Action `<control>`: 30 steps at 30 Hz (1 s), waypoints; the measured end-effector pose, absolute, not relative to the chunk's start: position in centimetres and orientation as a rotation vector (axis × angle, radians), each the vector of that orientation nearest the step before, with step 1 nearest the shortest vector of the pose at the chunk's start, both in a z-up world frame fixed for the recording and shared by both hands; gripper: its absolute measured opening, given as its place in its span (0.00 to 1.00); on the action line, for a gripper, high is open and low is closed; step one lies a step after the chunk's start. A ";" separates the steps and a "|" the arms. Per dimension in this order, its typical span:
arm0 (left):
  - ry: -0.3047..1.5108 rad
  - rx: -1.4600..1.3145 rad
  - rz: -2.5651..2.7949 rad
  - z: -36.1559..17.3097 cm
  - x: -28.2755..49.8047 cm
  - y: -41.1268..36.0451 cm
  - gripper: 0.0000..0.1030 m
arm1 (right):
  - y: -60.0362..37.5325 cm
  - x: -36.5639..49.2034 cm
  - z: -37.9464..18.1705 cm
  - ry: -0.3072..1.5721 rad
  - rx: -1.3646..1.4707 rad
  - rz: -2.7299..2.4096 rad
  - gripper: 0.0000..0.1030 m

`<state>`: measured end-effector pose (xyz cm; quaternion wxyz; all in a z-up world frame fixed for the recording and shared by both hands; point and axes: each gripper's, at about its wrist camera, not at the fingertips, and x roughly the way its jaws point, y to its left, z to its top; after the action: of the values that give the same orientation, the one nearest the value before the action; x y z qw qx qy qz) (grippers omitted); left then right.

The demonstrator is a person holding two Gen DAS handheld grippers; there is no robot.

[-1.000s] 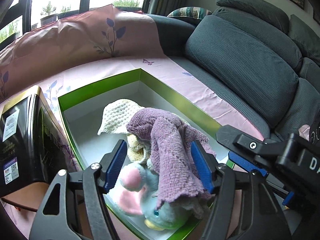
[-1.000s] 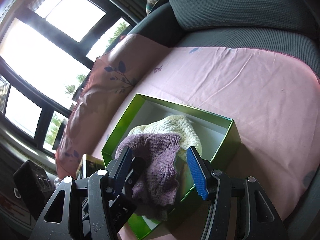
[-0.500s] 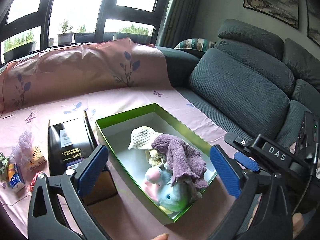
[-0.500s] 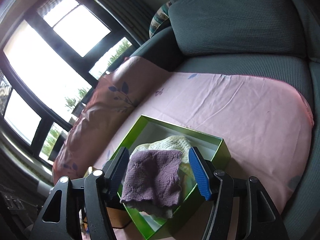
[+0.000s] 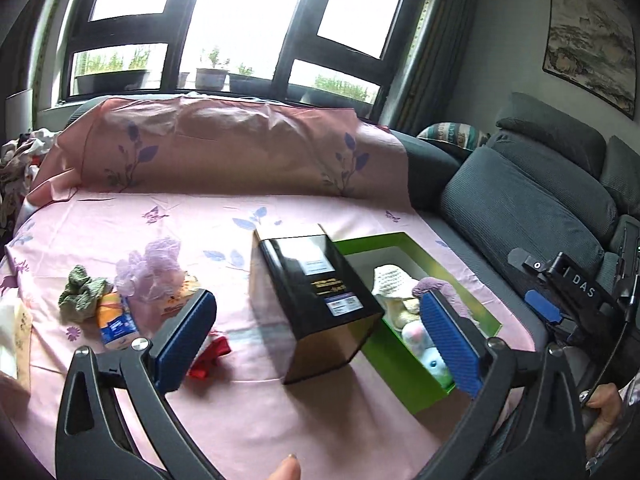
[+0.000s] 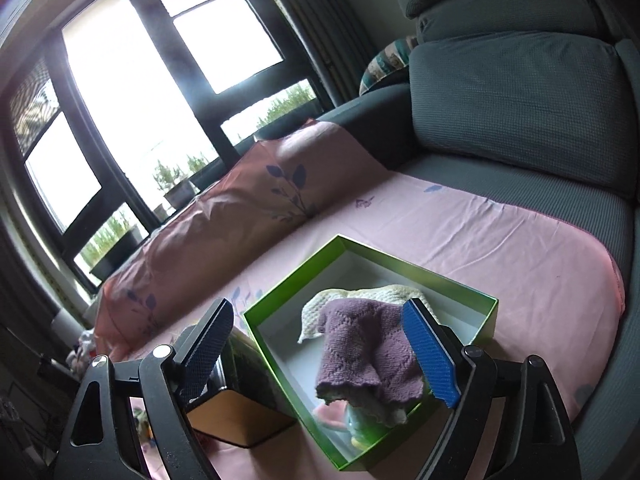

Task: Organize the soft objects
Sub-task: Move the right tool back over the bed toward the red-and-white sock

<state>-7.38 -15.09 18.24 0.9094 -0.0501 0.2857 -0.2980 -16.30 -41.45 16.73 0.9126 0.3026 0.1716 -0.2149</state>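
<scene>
- A grey sofa under a dark-framed window is spread with a pink sheet printed with leaves; a framed landscape painting hangs on the wall above the sofa.
- The green box sits open on the sheet. Inside it a purple knitted cloth is draped over a cream crocheted piece, with a pale blue and pink plush toy underneath at the near end of the box.
- A black box lies touching the green box's window-side wall and hides part of it from the left wrist view.
- Beyond the black box, well apart from the green box, loose items lie on the sheet: a green scrunchie, a lilac mesh puff, small printed packets and a red piece of fabric.
- The left gripper is held above the sheet on the near side of the black box, fingers spread wide, holding nothing.
- The right gripper is held above the green box's near end, fingers wide apart, grasping nothing; the purple cloth shows between them.
- The plush toy is mostly covered by the cloth; the packet labels are too small to read.
</scene>
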 end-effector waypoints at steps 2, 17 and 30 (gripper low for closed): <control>0.595 -0.106 -0.591 17.6 -7.1 -13.3 0.99 | -40.3 -15.7 17.2 0.353 0.596 -0.414 0.85; 0.635 -0.243 -0.248 10.6 -2.3 -2.4 0.98 | -30.0 -10.4 18.9 0.425 0.378 -0.201 0.85; 0.666 -0.284 -0.190 9.7 -1.1 0.6 0.98 | -23.6 -6.8 17.3 0.531 0.299 -0.068 0.85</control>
<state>-1.12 0.61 9.73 0.9307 -0.1385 0.3254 -0.0929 -6.85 -23.61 17.28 0.9534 0.1472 0.2612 -0.0334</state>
